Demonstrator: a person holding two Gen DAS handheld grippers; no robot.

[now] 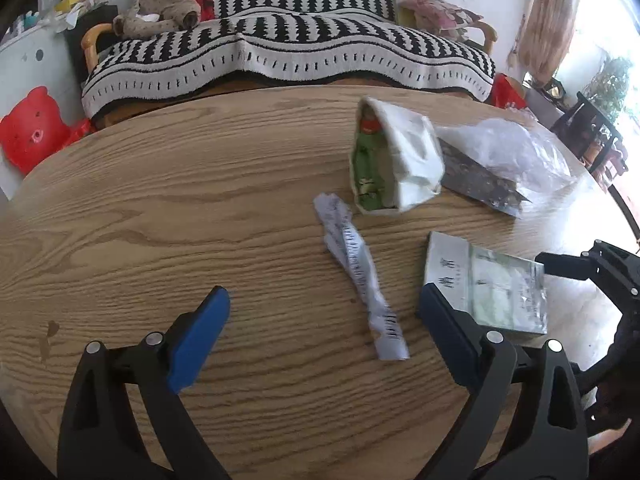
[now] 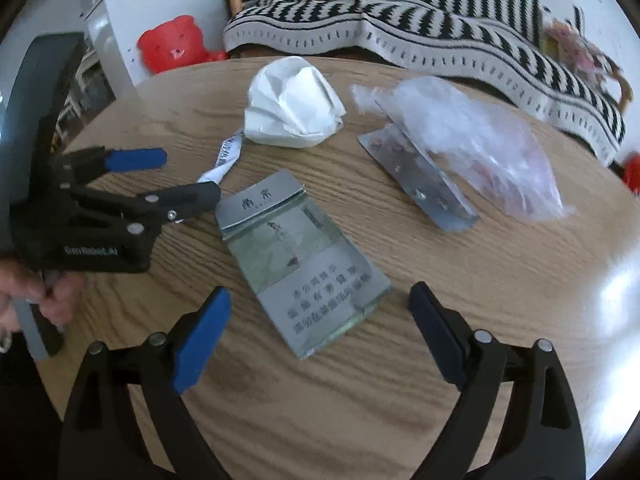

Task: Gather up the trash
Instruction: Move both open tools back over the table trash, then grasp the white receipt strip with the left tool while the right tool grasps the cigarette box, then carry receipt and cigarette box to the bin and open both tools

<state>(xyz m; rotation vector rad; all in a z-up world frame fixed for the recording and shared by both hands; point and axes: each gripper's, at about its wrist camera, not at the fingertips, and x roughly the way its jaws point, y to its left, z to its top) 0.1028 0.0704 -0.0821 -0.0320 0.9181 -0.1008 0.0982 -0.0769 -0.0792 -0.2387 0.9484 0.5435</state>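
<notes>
Trash lies on a round wooden table (image 1: 160,208). A twisted paper strip (image 1: 358,272) lies just ahead of my open left gripper (image 1: 324,312), between its fingers. A silver-green cigarette box (image 1: 486,284) lies beside the left gripper's right finger; in the right wrist view the box (image 2: 300,256) lies just ahead of my open right gripper (image 2: 320,308). A crumpled white carton (image 1: 394,160) (image 2: 294,104), a pill blister sheet (image 1: 480,178) (image 2: 420,178) and a clear plastic bag (image 1: 516,152) (image 2: 476,140) lie farther back. The left gripper (image 2: 176,176) shows at the left of the right wrist view.
A sofa with a black-and-white striped cover (image 1: 288,48) stands behind the table. A red bear-shaped stool (image 1: 32,128) and a white cabinet (image 2: 160,4) stand at the left. The table edge curves close on the right (image 1: 616,216).
</notes>
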